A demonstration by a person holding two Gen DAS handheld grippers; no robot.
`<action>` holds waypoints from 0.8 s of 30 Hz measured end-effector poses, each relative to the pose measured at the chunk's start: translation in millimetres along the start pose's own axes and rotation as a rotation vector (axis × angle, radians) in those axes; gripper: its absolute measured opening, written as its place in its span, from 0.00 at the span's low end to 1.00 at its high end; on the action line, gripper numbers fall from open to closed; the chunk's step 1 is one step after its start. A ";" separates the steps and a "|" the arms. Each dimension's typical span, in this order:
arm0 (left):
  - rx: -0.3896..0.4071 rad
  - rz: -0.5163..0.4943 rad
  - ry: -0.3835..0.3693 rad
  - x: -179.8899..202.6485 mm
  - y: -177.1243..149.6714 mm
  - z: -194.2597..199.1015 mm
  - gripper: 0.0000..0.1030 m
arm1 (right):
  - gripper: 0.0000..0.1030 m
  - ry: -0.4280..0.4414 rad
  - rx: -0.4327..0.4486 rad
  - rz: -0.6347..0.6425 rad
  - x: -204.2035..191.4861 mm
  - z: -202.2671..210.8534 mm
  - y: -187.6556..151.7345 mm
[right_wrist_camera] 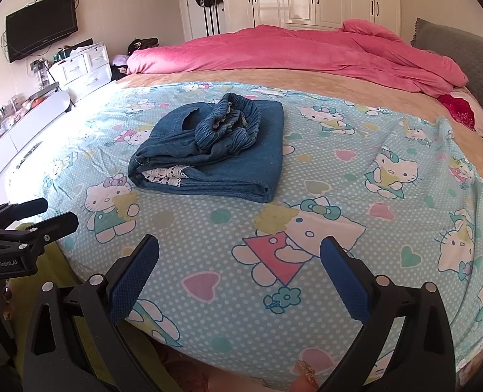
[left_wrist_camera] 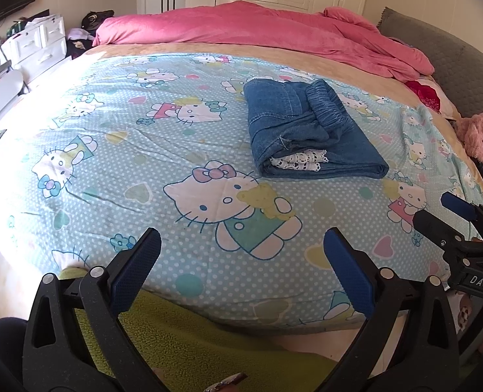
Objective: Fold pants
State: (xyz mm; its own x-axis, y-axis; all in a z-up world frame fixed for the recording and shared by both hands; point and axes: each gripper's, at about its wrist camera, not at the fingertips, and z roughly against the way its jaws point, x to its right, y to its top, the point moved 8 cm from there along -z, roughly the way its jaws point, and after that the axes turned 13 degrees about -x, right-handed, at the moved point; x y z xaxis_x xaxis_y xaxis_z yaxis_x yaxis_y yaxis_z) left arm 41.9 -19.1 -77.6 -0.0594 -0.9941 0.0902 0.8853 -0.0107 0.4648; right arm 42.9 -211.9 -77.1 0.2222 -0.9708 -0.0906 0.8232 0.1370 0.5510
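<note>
And there the denim pants (right_wrist_camera: 208, 150) lie, upper centre of the right wrist frame, folded into a compact bundle on the Hello Kitty bedsheet (right_wrist_camera: 355, 196), elastic waistband bunched on top, a strip of white lace peeking from the near fold. Left gripper (left_wrist_camera: 241, 271) at bottom of frame, jaws spread wide, holding nothing. Right gripper (right_wrist_camera: 239, 274) likewise wide apart and empty. Folding looks essentially finished; maybe a little tidying of that waistband remains.

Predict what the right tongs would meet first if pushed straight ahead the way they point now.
Probably the cartoon-print sheet on the bed; the open right tongs aim over bare sheet, with the folded denim pants farther ahead, slightly left. Depth is uncertain.
</note>
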 end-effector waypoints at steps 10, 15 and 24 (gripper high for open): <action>-0.003 -0.006 0.032 -3.4 1.8 -0.7 0.91 | 0.96 -0.007 -0.001 0.001 1.4 -0.8 0.4; -0.001 0.016 0.051 -11.0 5.0 -0.6 0.91 | 0.96 -0.018 -0.011 -0.006 6.8 -4.9 -0.7; 0.001 0.088 0.060 -42.1 19.0 -3.3 0.91 | 0.96 -0.071 0.007 -0.080 52.9 -5.6 10.1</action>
State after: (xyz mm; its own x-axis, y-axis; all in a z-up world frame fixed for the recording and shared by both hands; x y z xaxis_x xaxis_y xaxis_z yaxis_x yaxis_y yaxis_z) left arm 62.8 22.2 -75.5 0.0460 -0.9959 0.0780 0.8855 0.0768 0.4583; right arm 66.0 -260.7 -81.0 0.1178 -0.9901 -0.0760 0.8334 0.0570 0.5498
